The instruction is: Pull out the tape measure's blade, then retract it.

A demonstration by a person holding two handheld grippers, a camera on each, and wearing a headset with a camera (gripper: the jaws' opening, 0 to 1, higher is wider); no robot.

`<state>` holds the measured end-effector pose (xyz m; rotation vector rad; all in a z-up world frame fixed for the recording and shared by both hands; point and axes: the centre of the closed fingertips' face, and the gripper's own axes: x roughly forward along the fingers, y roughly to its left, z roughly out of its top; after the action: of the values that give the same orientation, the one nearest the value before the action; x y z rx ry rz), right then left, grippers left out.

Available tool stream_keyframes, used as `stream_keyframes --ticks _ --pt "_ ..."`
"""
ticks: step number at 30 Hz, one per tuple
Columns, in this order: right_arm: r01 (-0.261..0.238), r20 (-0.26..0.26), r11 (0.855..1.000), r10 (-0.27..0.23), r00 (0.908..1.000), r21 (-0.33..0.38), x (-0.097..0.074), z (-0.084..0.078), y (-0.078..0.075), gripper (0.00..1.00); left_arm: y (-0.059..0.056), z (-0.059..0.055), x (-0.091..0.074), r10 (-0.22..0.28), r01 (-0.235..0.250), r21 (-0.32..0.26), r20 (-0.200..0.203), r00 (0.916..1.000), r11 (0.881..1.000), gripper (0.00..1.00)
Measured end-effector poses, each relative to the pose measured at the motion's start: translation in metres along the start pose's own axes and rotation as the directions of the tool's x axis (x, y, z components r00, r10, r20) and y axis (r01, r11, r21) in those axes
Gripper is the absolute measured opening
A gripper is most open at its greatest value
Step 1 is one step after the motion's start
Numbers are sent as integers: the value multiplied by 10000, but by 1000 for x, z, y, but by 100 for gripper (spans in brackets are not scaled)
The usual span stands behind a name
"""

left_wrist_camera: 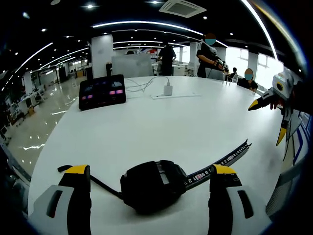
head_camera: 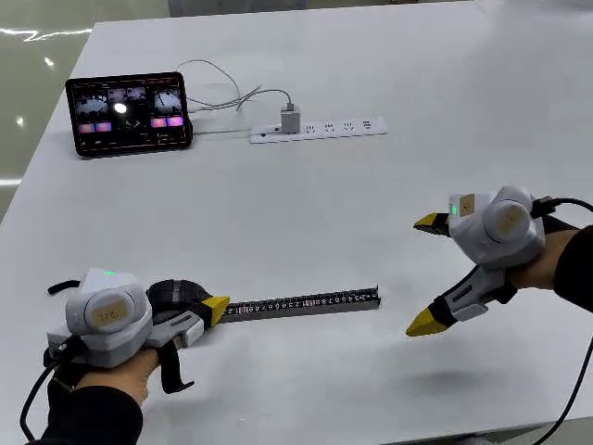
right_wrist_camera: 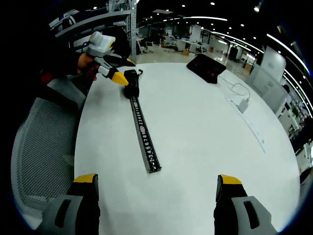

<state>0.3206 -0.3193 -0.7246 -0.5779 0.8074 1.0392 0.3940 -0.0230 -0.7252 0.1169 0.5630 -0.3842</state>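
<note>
Now the black round-cased tape measure (head_camera: 176,298) sits at lower left between the left gripper's (left_wrist_camera: 150,169) spread jaws, its dark numbered blade (head_camera: 301,303) running rightward across the white table (head_camera: 371,213) toward the open-jawed right gripper (head_camera: 424,273), which hovers nearer that free tip but apart.

The table (head_camera: 371,213) is smooth white with a soft sheen. The case (left_wrist_camera: 154,186) looks like matt black plastic; the blade (head_camera: 306,303) is dark with pale print. The left gripper (left_wrist_camera: 149,169) and right gripper (head_camera: 422,273) have smooth pale plastic shells. The tablet (head_camera: 130,113) screen and floor (head_camera: 28,74) are glossy.
</note>
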Motion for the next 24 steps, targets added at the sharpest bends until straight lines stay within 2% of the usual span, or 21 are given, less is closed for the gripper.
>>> stream_keyframes --ticks 6,10,12,16,19,24 --pt "-347 -375 9989 335 9987 -304 15 -4 -2 99 -3 4 2 -56 56 -2 566 9984 10000 99" --pt "-605 -540 9971 580 9969 -464 26 -4 -2 99 -4 -2 5 -2 -4 155 395 9992 9999 99" --pt "-773 -254 9912 750 9969 -1073 32 2 -2 99 -6 0 6 -101 98 61 466 9989 9999 99" --pt "-860 -419 9920 824 9957 -924 42 1 -4 99 -10 1 10 -164 162 52 432 9989 9999 99" --pt "-939 -523 9917 895 9946 -875 47 1 -4 98 -8 2 12 -73 72 26 473 9989 10000 99" --pt "-1250 -887 9883 1172 9891 -879 54 -9 -2 76 -2 -4 16 132 -126 -187 340 9993 9997 99"
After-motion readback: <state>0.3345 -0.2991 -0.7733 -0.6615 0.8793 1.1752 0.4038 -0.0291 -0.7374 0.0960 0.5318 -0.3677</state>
